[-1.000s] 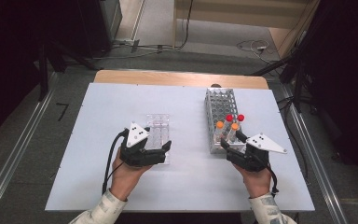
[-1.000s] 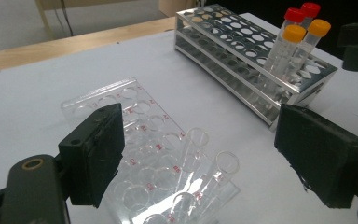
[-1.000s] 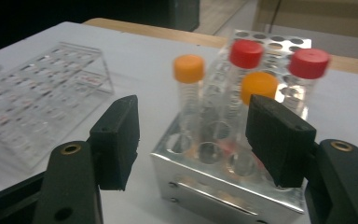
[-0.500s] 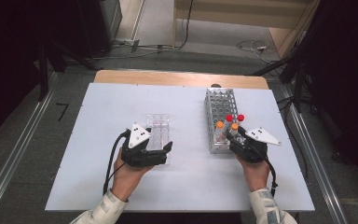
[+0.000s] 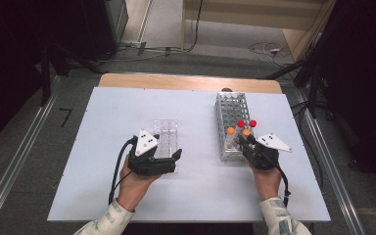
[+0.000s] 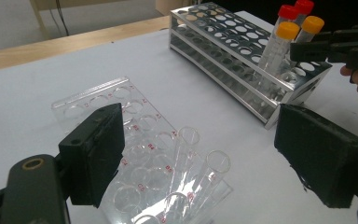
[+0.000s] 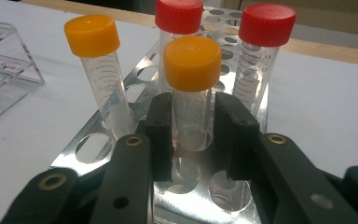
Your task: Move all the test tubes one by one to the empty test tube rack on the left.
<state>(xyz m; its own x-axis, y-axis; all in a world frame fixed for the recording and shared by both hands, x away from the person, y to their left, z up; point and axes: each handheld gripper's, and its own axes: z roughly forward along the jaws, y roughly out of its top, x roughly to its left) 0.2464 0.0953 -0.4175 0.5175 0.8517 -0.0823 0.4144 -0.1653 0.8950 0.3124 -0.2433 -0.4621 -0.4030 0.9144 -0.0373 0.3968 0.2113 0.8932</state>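
Observation:
A metal tube rack (image 5: 232,110) holds two red-capped tubes (image 7: 265,28) and two orange-capped tubes at its near end. My right gripper (image 7: 193,135) reaches in from the rack's near end. Its jaws have just been closing and the pads now press both sides of the nearer orange-capped tube (image 7: 192,65), which stands upright in its hole. The other orange-capped tube (image 7: 93,37) stands to its left. My left gripper (image 6: 205,158) hovers wide open over the near end of a clear plastic rack (image 5: 165,131), where two uncapped clear tubes (image 6: 186,149) lean.
The white table (image 5: 117,112) lies bare at its left and along its front edge. Most holes of the metal rack (image 6: 223,28) stand vacant. A wooden strip (image 5: 186,81) runs along the far edge of the table, with floor and cables beyond.
My right gripper has moved forward and down to the rack's near end, and its jaws have closed in round the orange-capped tube. The left gripper has stayed put.

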